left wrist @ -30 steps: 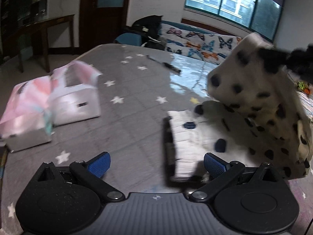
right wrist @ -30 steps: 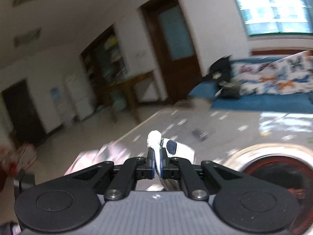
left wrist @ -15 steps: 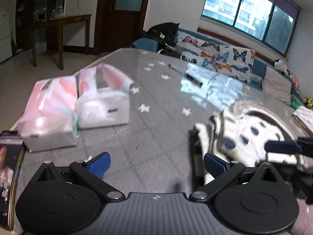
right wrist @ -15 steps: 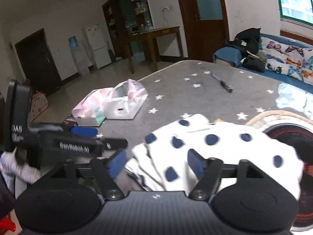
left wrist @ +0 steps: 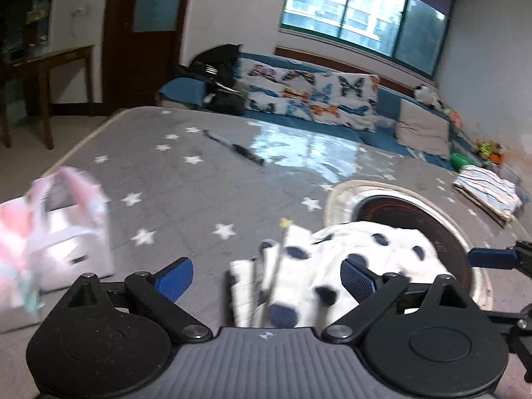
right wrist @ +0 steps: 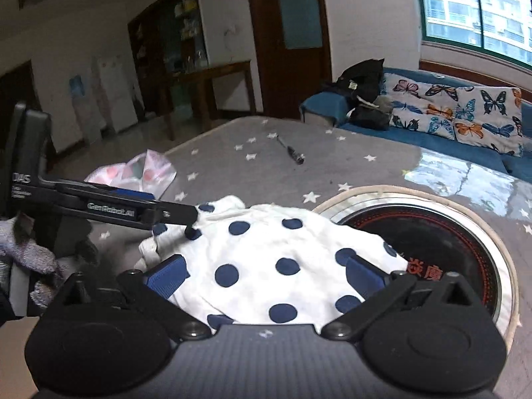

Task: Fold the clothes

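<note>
Left fingers spread but closing, nothing pinched; garment lies between and ahead of them on the table, likely lined up for the next fold

Right view: right gripper jaws opening wide, garment under and between them but unpinched, bunched, partly over the hob; left gripper past its far-left edge

Dim daylight from window, tabletop glare, motion blur, fisheye bending
</note>
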